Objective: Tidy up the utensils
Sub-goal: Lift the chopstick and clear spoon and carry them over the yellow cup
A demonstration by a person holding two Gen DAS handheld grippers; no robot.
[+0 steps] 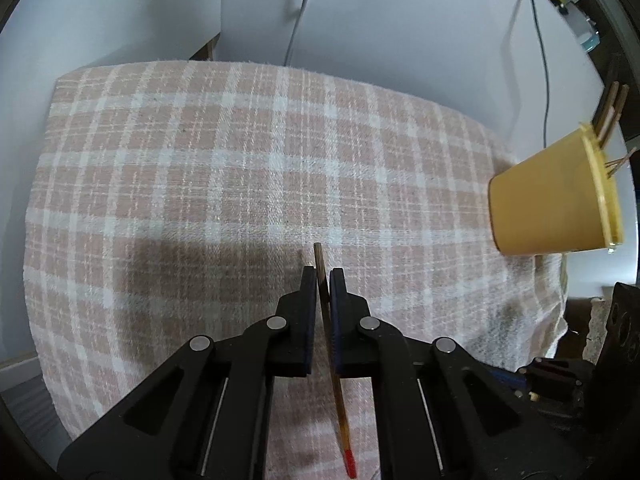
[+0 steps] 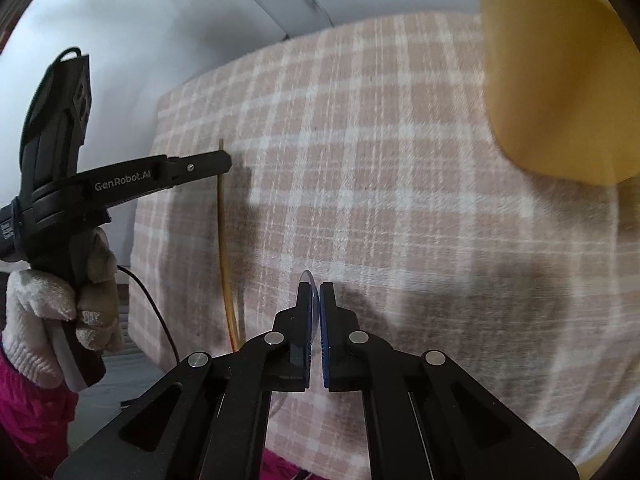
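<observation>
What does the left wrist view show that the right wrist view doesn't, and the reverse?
Left wrist only: the chopstick's red tip and chopsticks standing in the yellow cup. Right wrist only: the gloved hand gripping the left claw, and a thin clear blue piece pinched in the right claw. Both: the plaid cloth, yellow cup, held chopstick.

Wearing a white knitted glove and magenta sleeve; gripping a black left gripper showing "GenRobot.AI" lettering, silver pivot pins, blue-edged pads, a trailing black cable.
</observation>
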